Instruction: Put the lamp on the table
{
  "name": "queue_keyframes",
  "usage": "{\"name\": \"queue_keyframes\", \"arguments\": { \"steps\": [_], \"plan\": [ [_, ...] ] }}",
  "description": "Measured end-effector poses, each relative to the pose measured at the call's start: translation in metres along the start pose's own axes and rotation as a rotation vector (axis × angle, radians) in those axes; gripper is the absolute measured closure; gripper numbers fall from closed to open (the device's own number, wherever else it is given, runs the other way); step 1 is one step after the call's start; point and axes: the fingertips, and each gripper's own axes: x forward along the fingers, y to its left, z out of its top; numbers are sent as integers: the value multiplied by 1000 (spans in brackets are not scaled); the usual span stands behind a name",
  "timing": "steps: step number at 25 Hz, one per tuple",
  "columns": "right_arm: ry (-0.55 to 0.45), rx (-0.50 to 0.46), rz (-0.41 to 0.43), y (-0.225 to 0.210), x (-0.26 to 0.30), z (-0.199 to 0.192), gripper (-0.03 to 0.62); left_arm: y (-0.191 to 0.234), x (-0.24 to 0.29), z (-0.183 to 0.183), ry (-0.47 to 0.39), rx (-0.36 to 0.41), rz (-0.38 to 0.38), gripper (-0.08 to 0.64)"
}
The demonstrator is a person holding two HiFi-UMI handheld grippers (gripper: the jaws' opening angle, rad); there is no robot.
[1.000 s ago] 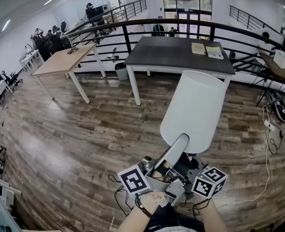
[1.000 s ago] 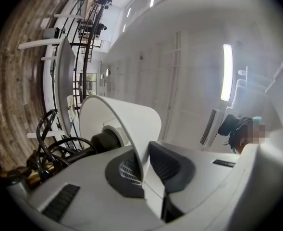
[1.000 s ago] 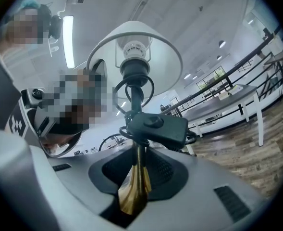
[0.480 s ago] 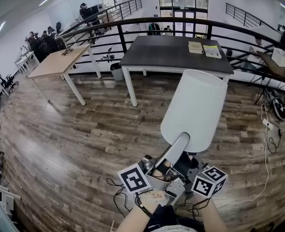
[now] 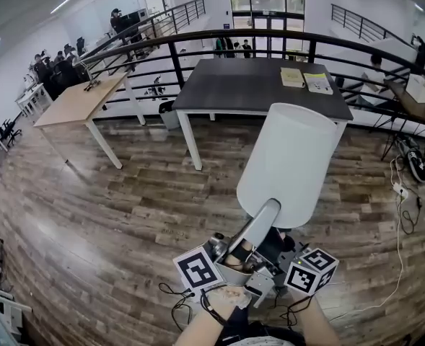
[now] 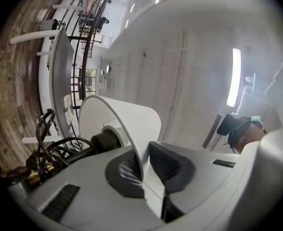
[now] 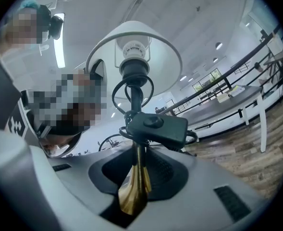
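A lamp with a white shade (image 5: 288,164) is held up in front of me over the wooden floor. My left gripper (image 5: 270,209) is shut on the shade's lower rim; in the left gripper view the thin shade edge (image 6: 131,129) sits pinched between the pads of the left gripper (image 6: 142,170). My right gripper (image 5: 281,251) sits under the shade, shut on the lamp's brass stem (image 7: 135,184). The right gripper view looks up the stem past the black cord switch (image 7: 155,126) into the shade (image 7: 153,42). The dark table (image 5: 259,85) stands ahead, beyond the lamp.
Two booklets (image 5: 306,78) lie at the dark table's far right. A light wooden table (image 5: 79,99) stands to the left, a black railing (image 5: 198,38) behind both. Cables (image 5: 403,193) trail on the floor at the right. People stand far off at the left.
The view has moved slightly forward and right, so the dark table sits a bit closer. The lamp and both grips look unchanged.
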Motion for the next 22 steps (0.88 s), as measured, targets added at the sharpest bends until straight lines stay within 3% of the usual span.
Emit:
{"name": "queue_keyframes", "arguments": {
  "steps": [13, 22],
  "plan": [
    [-18, -9, -28, -46, 101, 39, 488, 61, 36, 92, 21, -18, -16, 525],
    [-17, -9, -43, -61, 133, 48, 488, 81, 44, 123, 16, -33, -31, 526]
  ]
}}
